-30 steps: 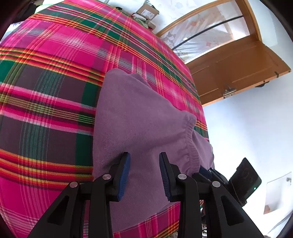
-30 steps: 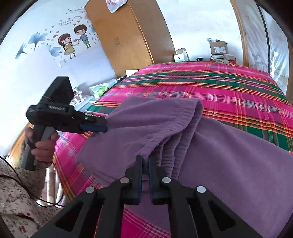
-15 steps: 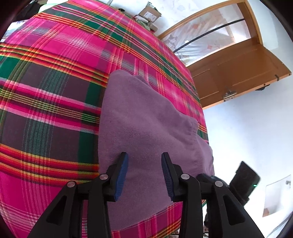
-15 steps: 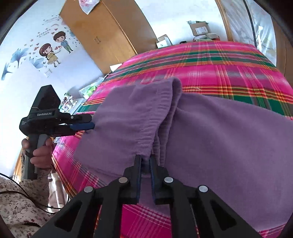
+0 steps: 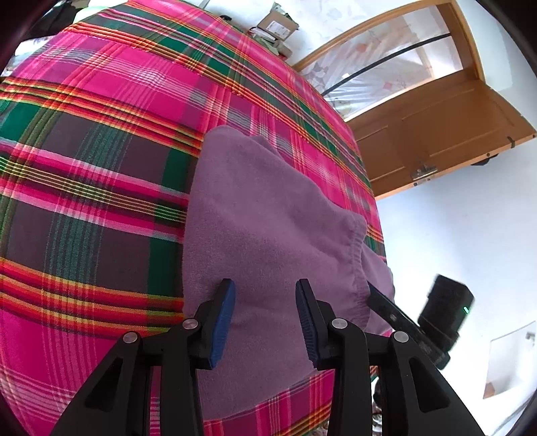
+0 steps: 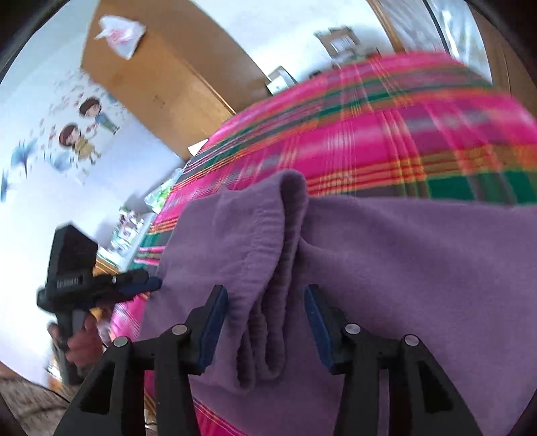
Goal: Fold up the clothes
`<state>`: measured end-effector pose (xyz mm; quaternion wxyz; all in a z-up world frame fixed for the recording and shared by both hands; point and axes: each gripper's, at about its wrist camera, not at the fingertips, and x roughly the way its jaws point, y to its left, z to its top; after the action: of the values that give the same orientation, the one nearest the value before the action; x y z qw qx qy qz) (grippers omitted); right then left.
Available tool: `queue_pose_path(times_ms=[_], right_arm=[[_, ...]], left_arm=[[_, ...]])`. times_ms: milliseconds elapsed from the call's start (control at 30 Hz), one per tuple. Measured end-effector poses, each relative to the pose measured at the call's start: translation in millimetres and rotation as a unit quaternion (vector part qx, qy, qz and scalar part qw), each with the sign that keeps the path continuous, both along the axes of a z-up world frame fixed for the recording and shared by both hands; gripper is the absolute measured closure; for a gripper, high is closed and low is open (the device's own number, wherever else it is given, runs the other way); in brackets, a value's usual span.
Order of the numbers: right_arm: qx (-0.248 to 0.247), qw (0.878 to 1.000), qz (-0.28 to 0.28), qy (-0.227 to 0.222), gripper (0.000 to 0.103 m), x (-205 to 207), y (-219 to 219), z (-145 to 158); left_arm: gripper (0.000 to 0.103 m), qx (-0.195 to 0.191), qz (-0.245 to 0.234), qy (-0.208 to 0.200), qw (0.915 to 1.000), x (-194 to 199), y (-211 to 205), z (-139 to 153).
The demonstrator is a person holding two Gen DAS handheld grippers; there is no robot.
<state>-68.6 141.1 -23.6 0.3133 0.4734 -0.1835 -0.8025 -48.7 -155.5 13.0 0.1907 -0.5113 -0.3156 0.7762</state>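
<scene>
A purple fleece garment point(image 5: 268, 214) lies folded on a pink plaid bedspread point(image 5: 94, 157), its elastic waistband point(image 5: 355, 258) near the bed's edge. My left gripper point(image 5: 265, 295) hovers open just above the cloth with nothing between its blue pads. In the right wrist view the same garment point(image 6: 402, 268) fills the lower frame, and my right gripper point(image 6: 266, 298) stands open astride the bunched waistband folds point(image 6: 268, 302). The left gripper point(image 6: 144, 285) shows at that view's left, held by a hand point(image 6: 84, 342). The right gripper's black body point(image 5: 446, 308) shows at the left view's right edge.
A wooden door point(image 5: 436, 127) and window stand beyond the bed's far side. A wooden wardrobe point(image 6: 161, 84) and a wall with cartoon stickers point(image 6: 80, 130) are to the left in the right wrist view. Cardboard boxes point(image 5: 277, 23) sit past the bed's far end.
My right gripper was shut on the waistband and has now opened, leaving the folds lying on the bed. The left gripper stayed open and drew back slightly.
</scene>
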Motion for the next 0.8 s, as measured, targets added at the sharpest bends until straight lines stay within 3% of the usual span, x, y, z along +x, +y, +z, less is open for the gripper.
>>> queue_pose_path(times_ms=[167, 200, 233, 333, 600, 800], right_arm=[[-0.011, 1.0, 0.005, -0.007, 0.054, -5, -6, -4], [-0.011, 1.0, 0.006, -0.009, 0.061, -5, -7, -4], [-0.014, 1.0, 0.008, -0.011, 0.078, -5, -7, -4], [-0.022, 1.0, 0.013, -0.004, 0.082, 0, -7, -1], [-0.056, 0.998, -0.005, 0.019, 0.085, 17, 8, 21], [-0.018, 0.999, -0.029, 0.002, 0.084, 18, 13, 1]], left_arm=[[0.064, 0.006, 0.008, 0.001, 0.9999, 4, -7, -1], [0.064, 0.008, 0.009, 0.0, 0.9999, 4, -8, -2], [0.064, 0.008, 0.009, -0.001, 0.9999, 4, -8, -3], [0.064, 0.007, 0.007, -0.004, 0.9999, 4, -8, -4], [0.064, 0.013, 0.005, 0.0, 0.9999, 5, -10, -1], [0.064, 0.012, 0.004, 0.003, 0.9999, 7, -8, 3]])
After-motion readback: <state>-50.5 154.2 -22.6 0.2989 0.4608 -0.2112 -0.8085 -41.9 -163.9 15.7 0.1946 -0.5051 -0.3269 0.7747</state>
